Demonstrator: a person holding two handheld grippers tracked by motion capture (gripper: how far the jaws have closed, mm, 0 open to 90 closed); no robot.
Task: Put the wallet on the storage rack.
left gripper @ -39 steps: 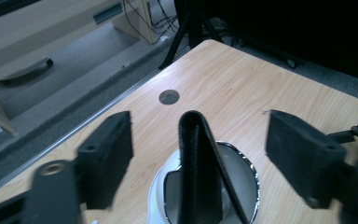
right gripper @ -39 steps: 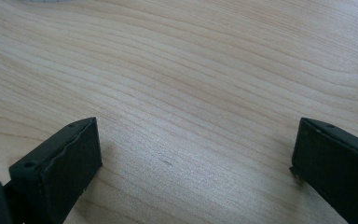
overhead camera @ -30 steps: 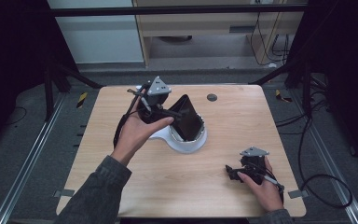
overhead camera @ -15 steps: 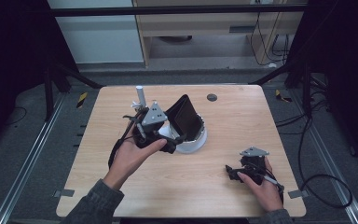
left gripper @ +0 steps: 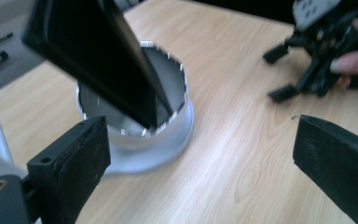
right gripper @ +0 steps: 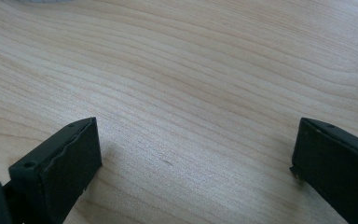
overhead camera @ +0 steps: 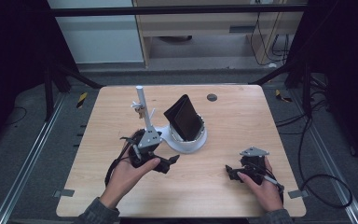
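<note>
High view: wallet (overhead camera: 183,119) stood tilted in white holder (overhead camera: 186,141) on surface (overhead camera: 242,116). My left hand-held gripper (overhead camera: 171,161) spread, empty, just beside holder; right hand-held gripper (overhead camera: 230,171) spread, resting well apart. Wallet likely light, stiff, smooth; I'd pinch upper edge.

- A black wallet (overhead camera: 184,118) stands tilted in a white holder (overhead camera: 185,140) near the middle of the counter (overhead camera: 242,116).
- A white post (overhead camera: 142,106) rises just left of the holder.
- The left tongs (overhead camera: 170,161) lie in front of the holder, jaws apart, empty.
- The right tongs (overhead camera: 230,171) rest near the front right edge, well apart from the holder.
- A dark disc (overhead camera: 211,97) sits near the far edge.
</note>
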